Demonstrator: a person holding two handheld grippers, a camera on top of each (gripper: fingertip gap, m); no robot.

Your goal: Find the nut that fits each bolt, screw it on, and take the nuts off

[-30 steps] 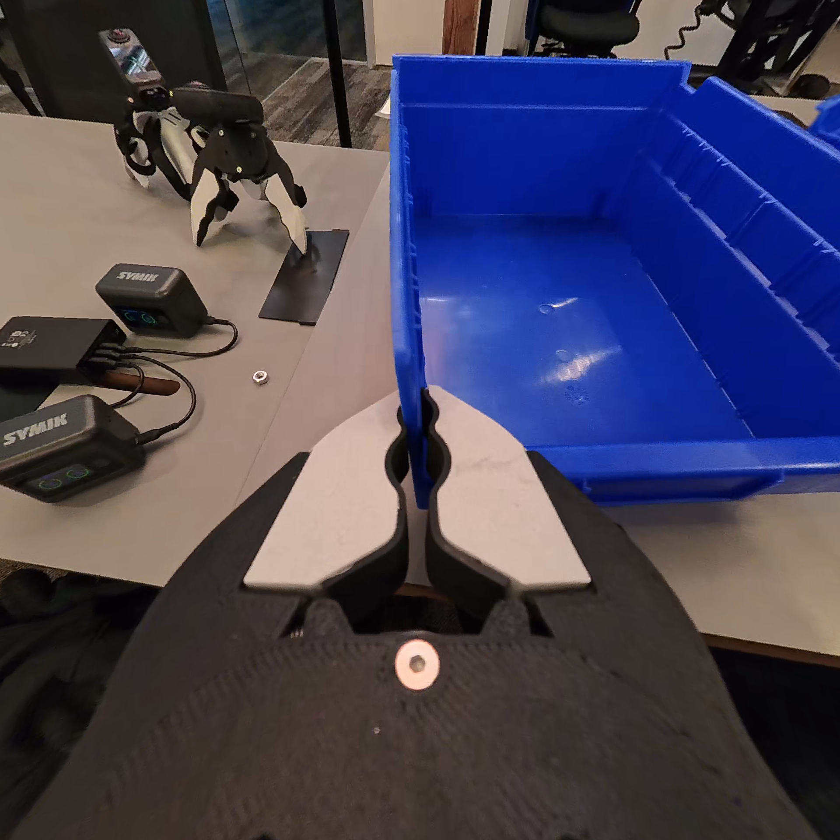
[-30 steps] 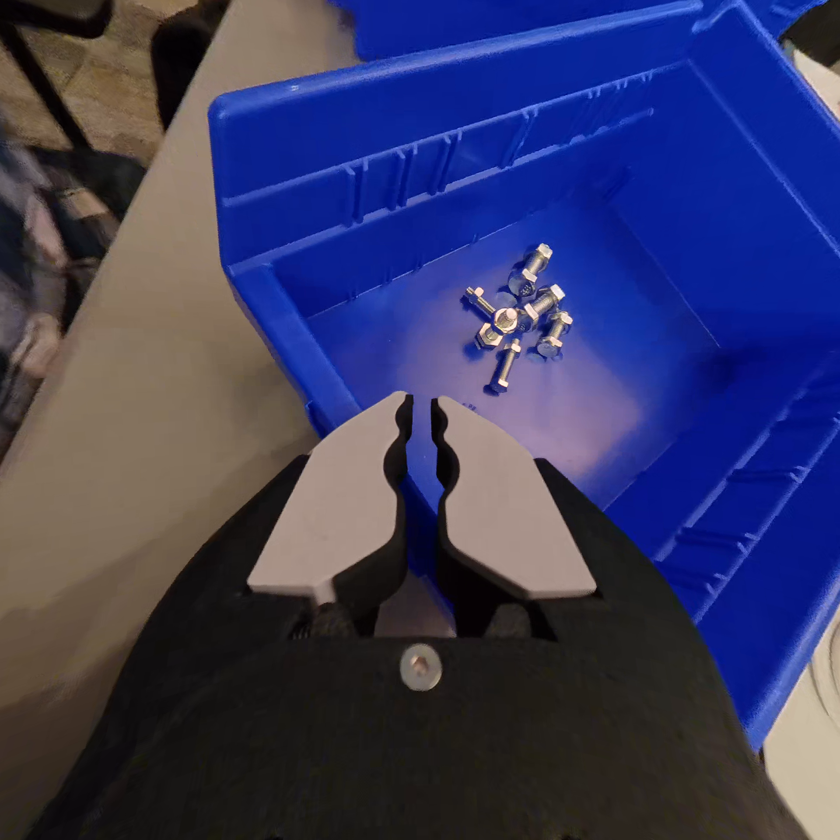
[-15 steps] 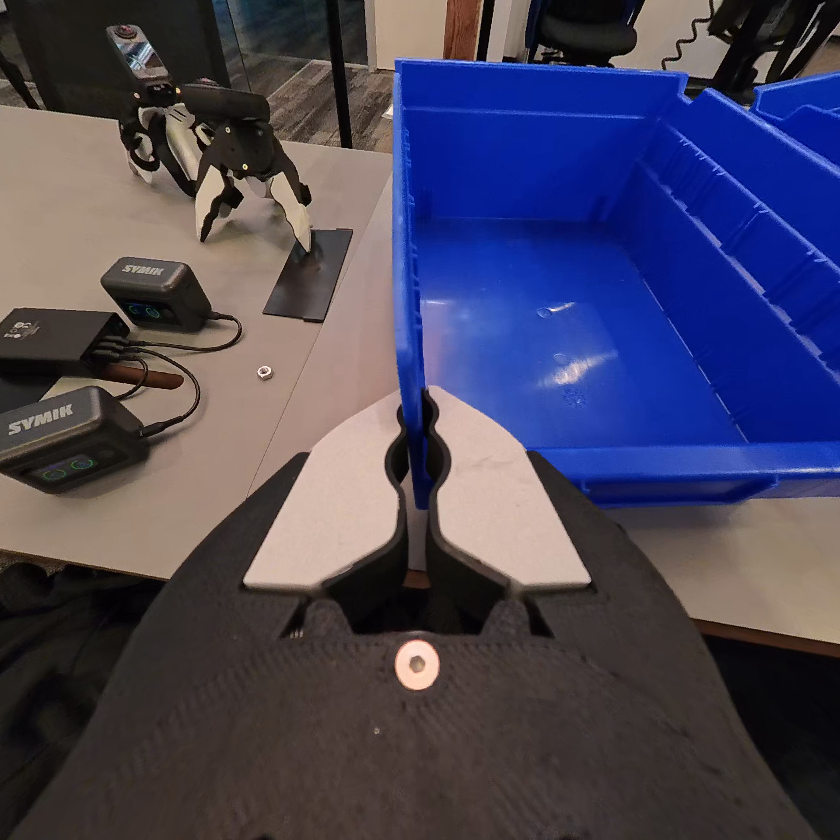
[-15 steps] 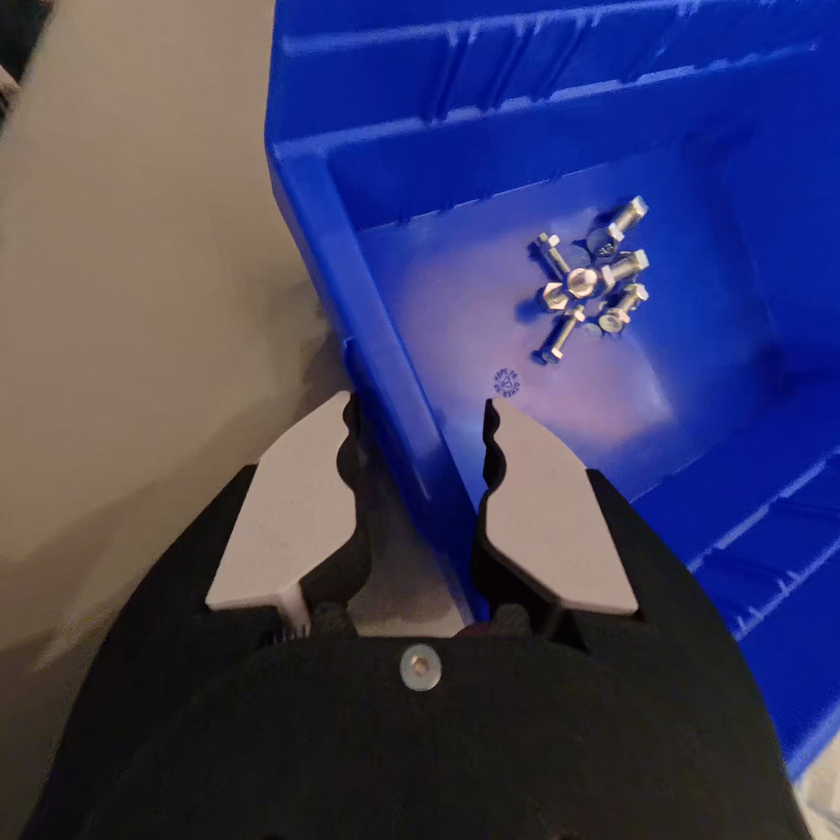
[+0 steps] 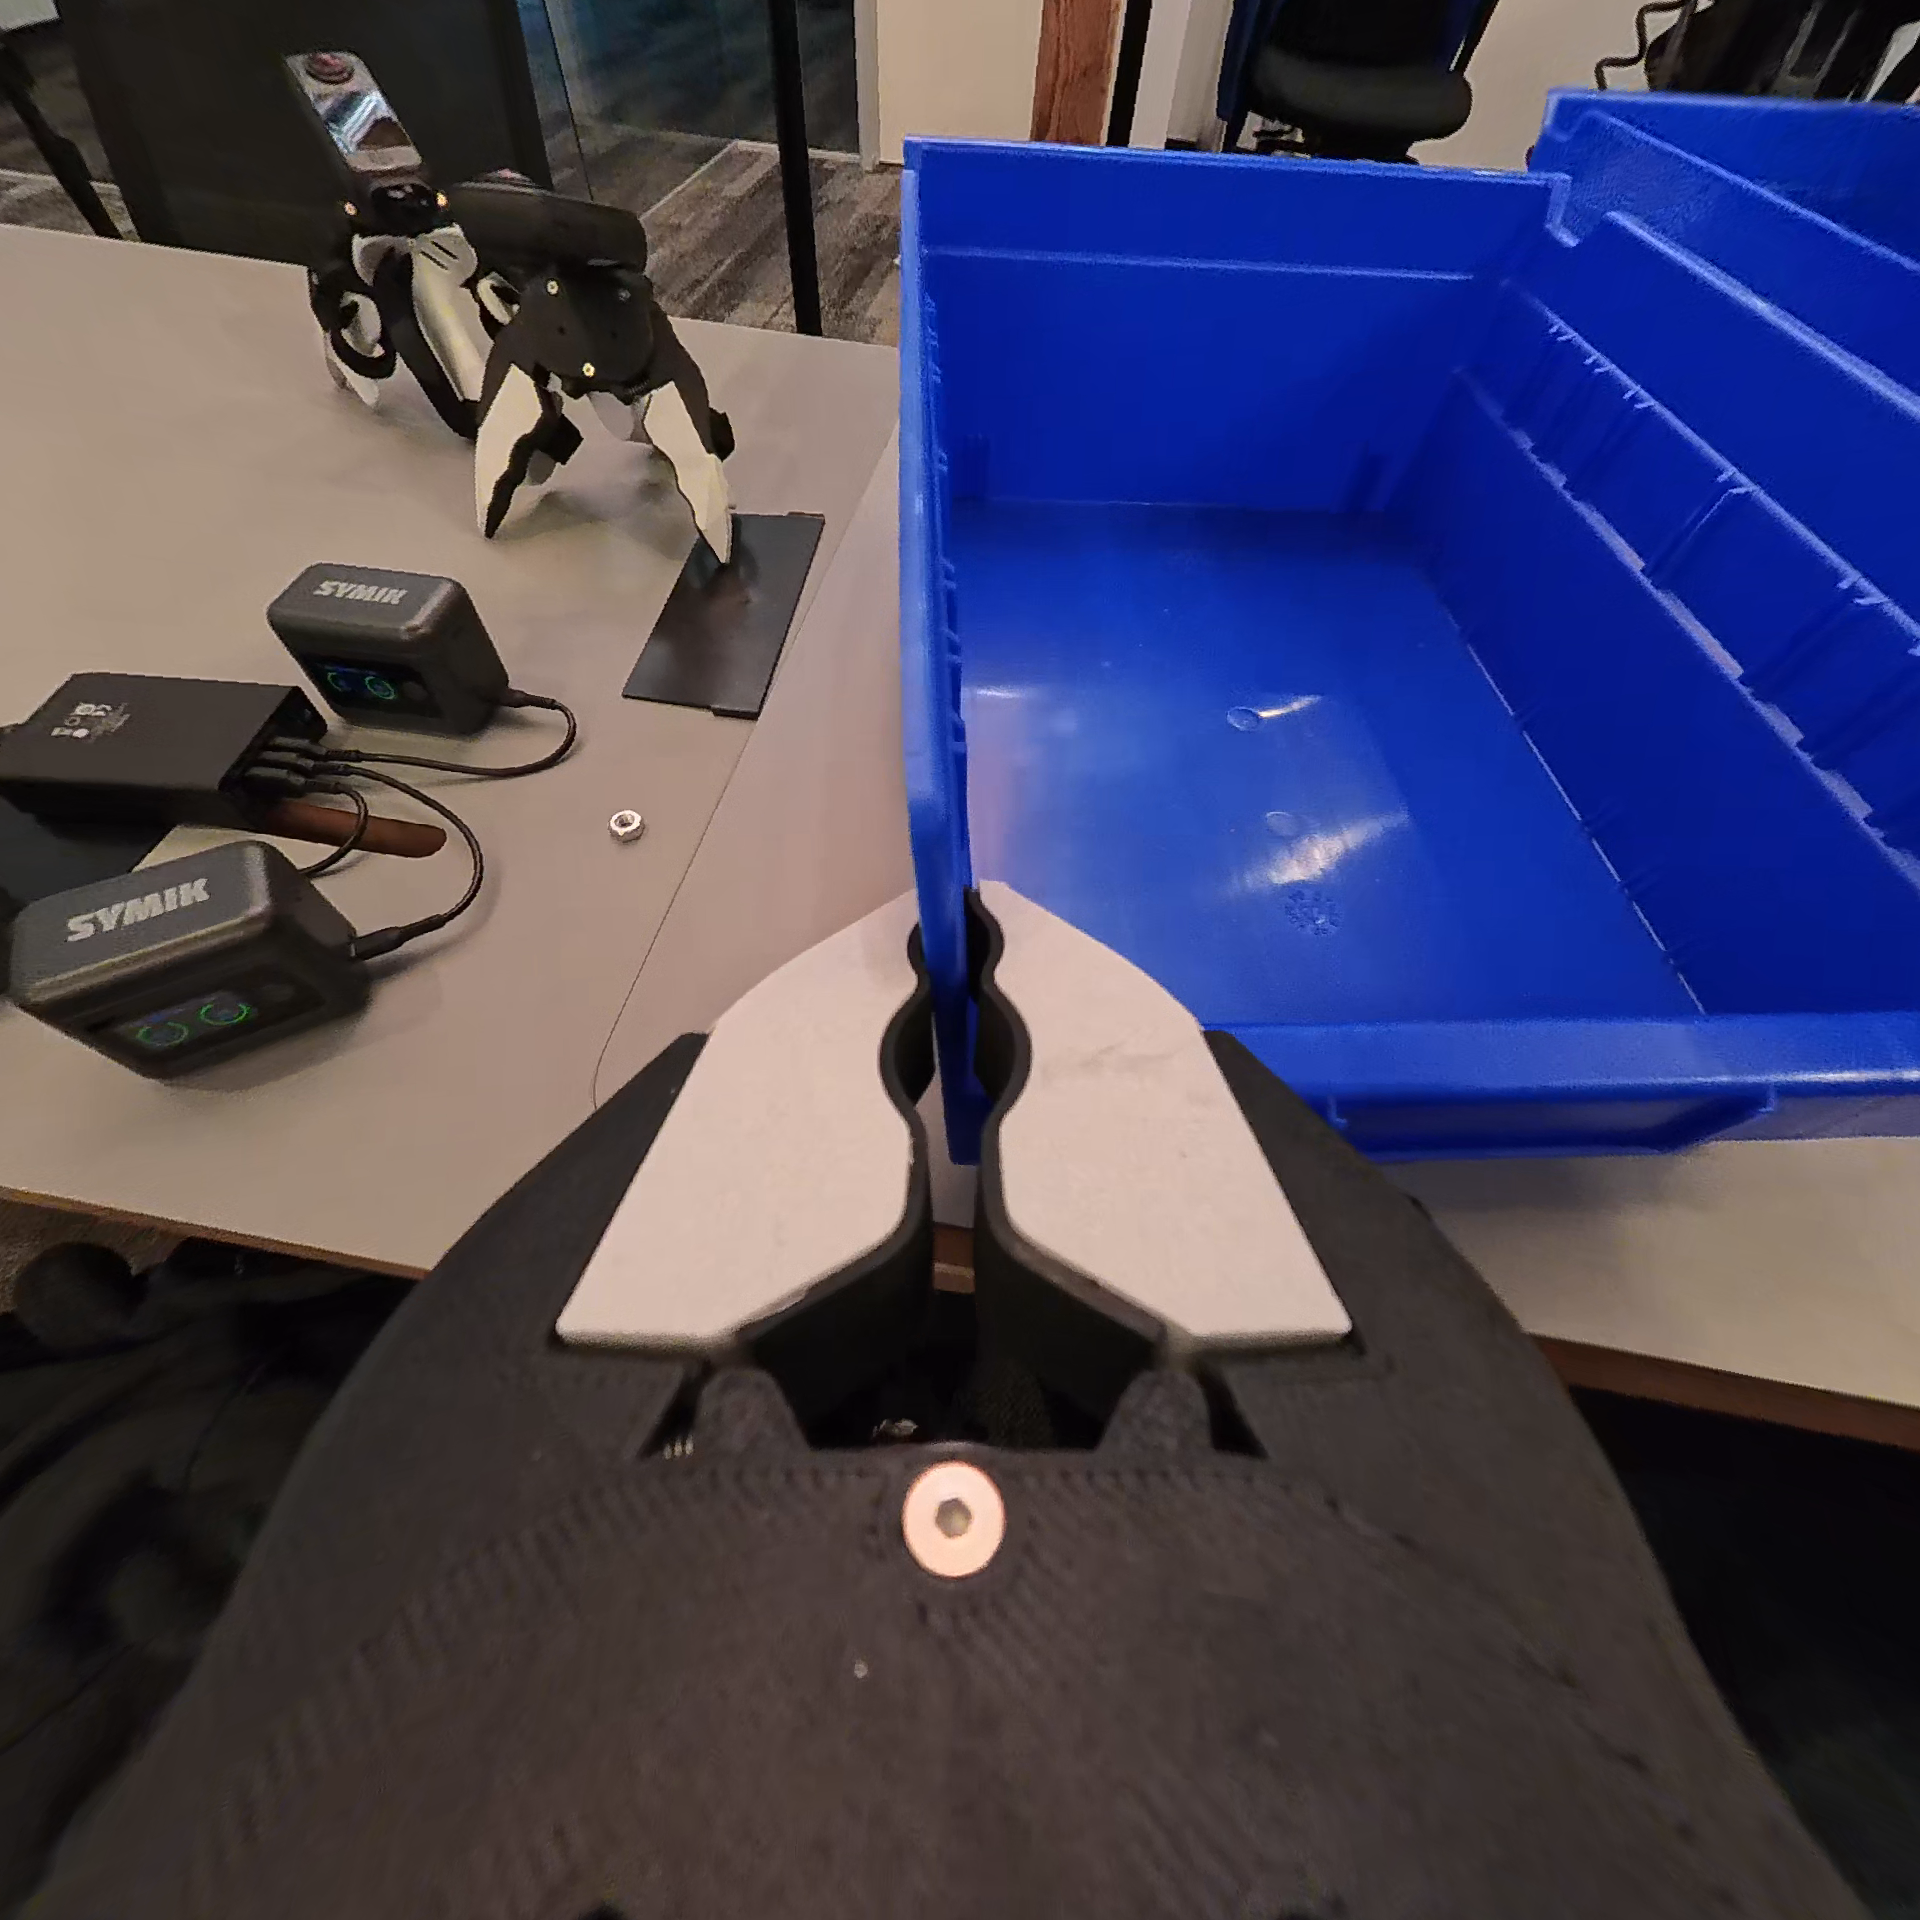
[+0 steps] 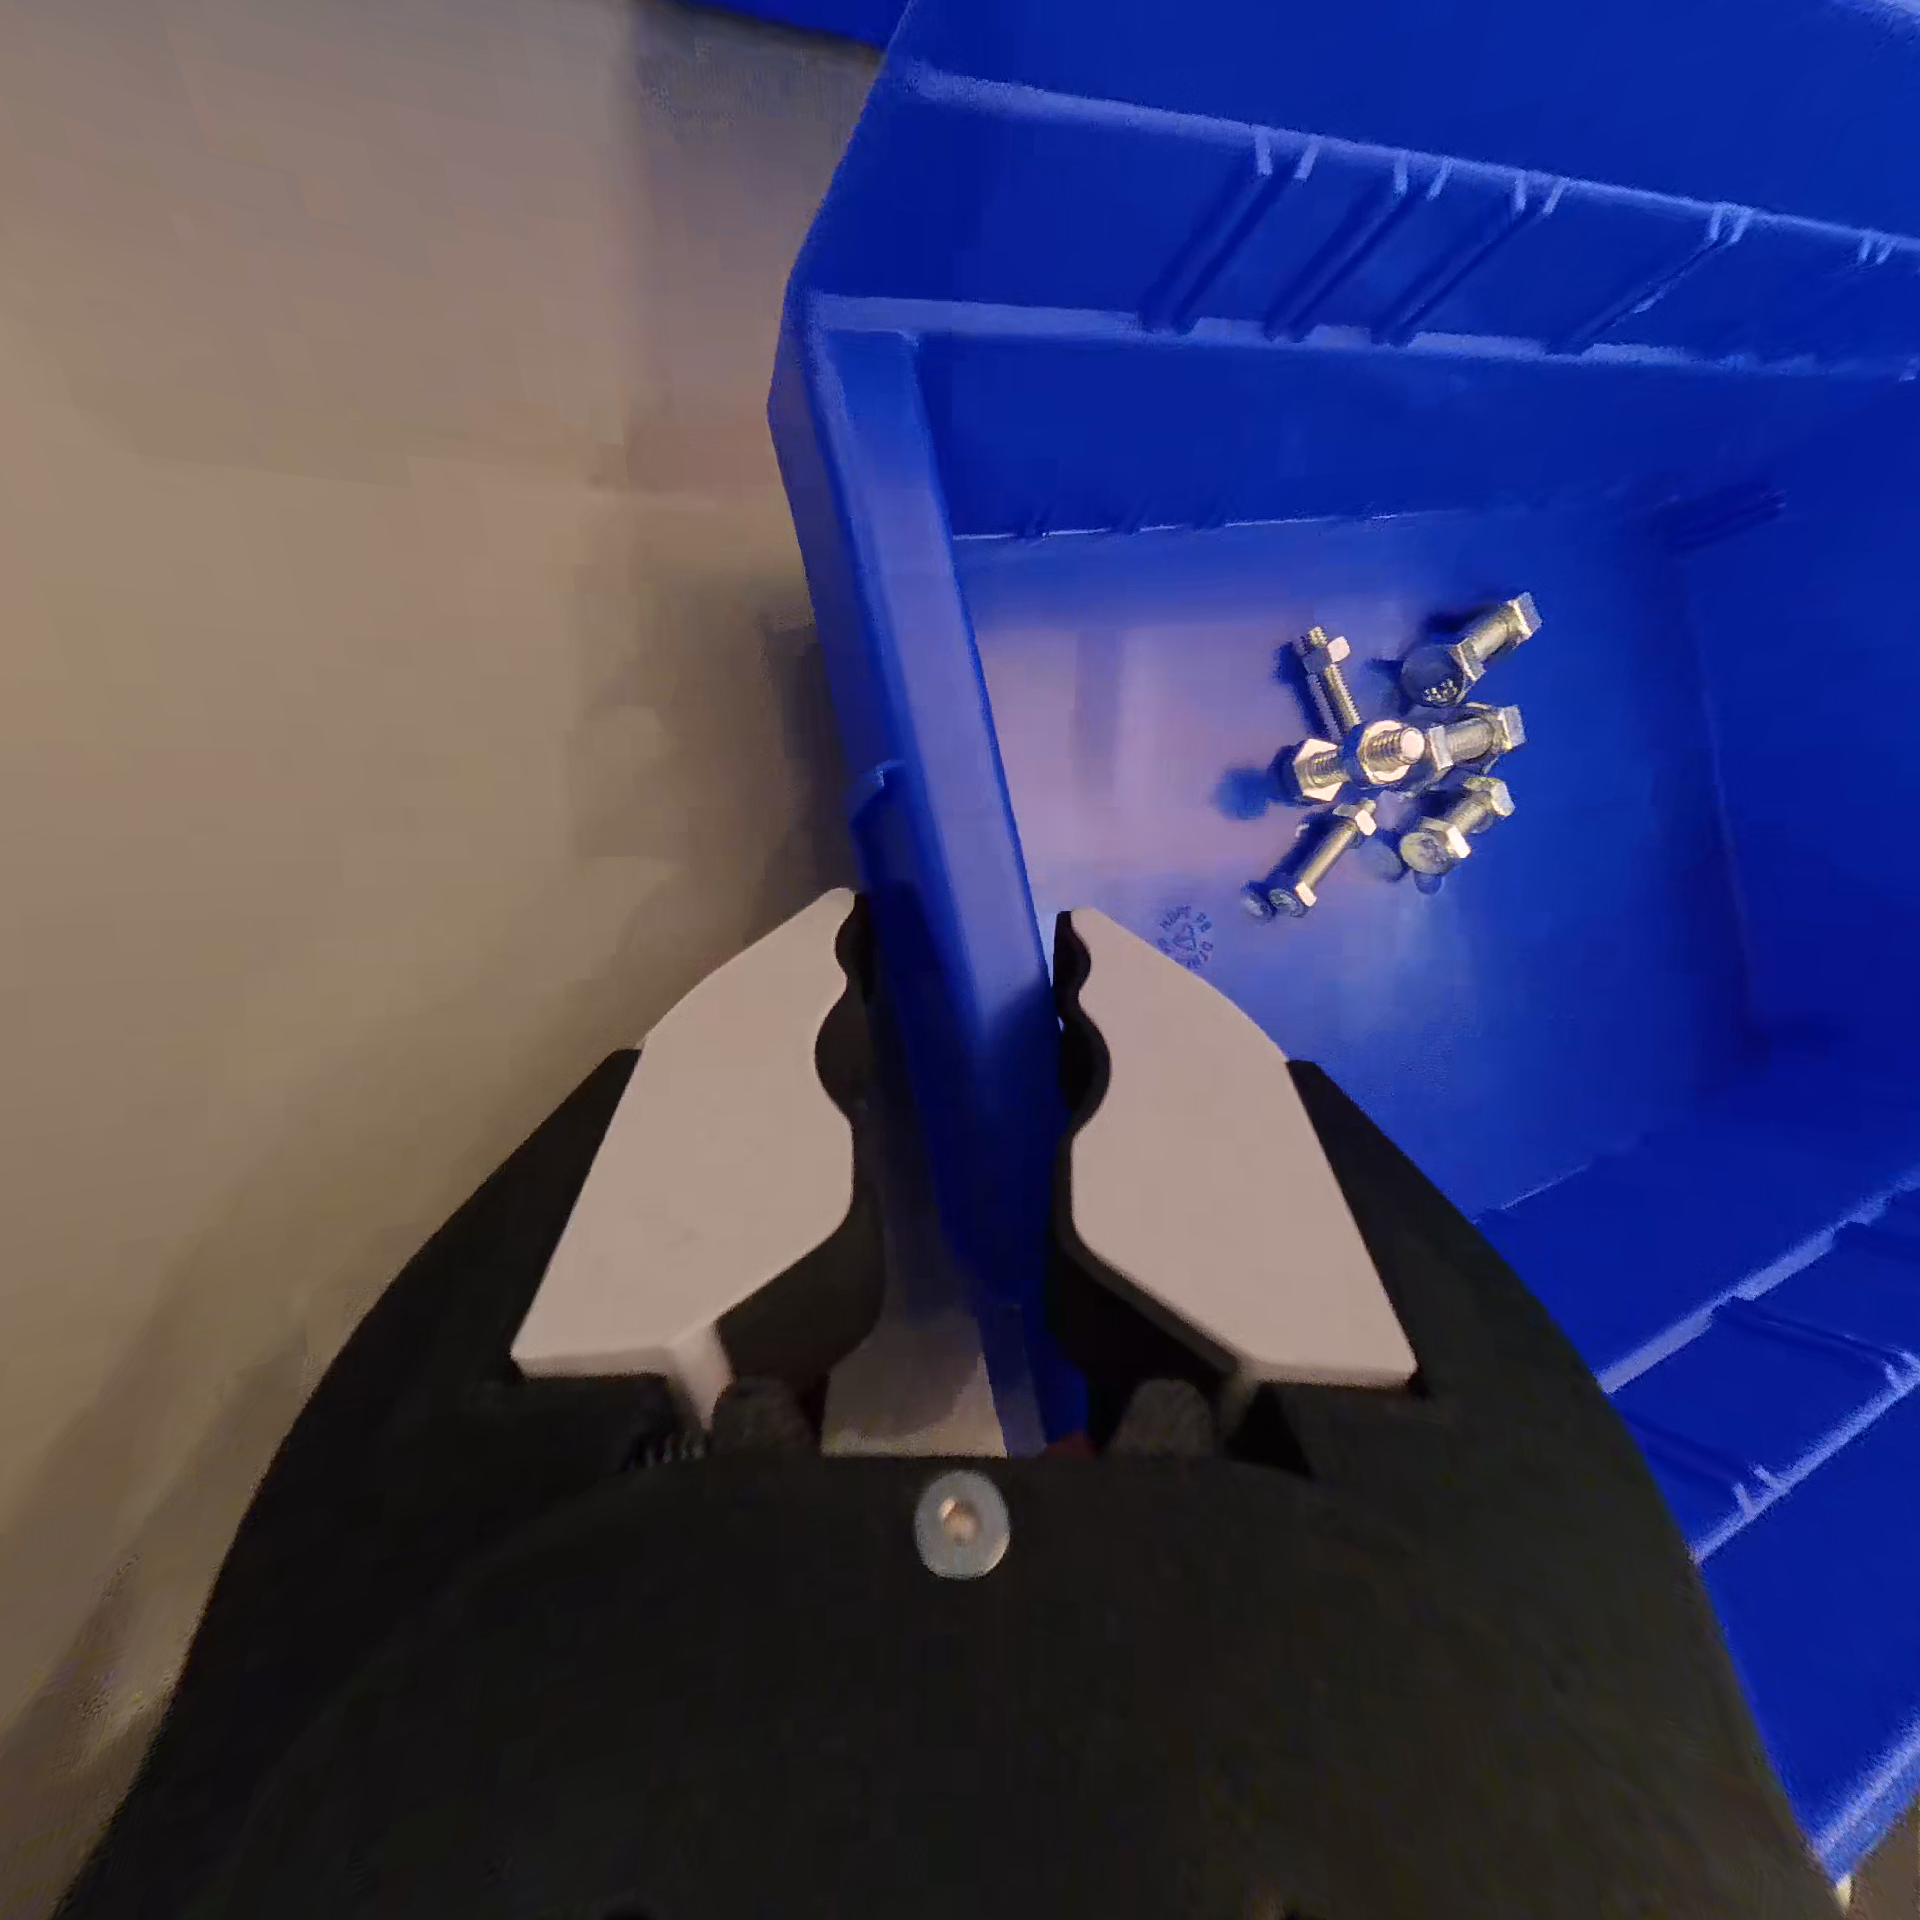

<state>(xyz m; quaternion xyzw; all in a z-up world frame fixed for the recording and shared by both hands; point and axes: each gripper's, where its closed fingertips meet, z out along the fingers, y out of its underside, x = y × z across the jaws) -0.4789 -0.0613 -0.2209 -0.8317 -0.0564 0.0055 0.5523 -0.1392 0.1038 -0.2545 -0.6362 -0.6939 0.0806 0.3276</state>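
Grey table (image 5: 208, 436), setup step: left gripper (image 5: 954, 940) clamps empty blue bin (image 5: 1299, 727) wall; right gripper (image 6: 961, 935) straddles bolt bin (image 6: 904, 727) wall, contact unclear. Next: squeeze & reposition.

Your left view is evenly lit and sharp, with white glare streaks on the bin floor (image 5: 1299, 831) and wide-angle bending at the edges. Your right view is dimmer and warmer: the table (image 6: 364, 623) smears into blur, the bolts (image 6: 1403, 758) stay crisp, casting short shadows, with a pale sheen beside them.
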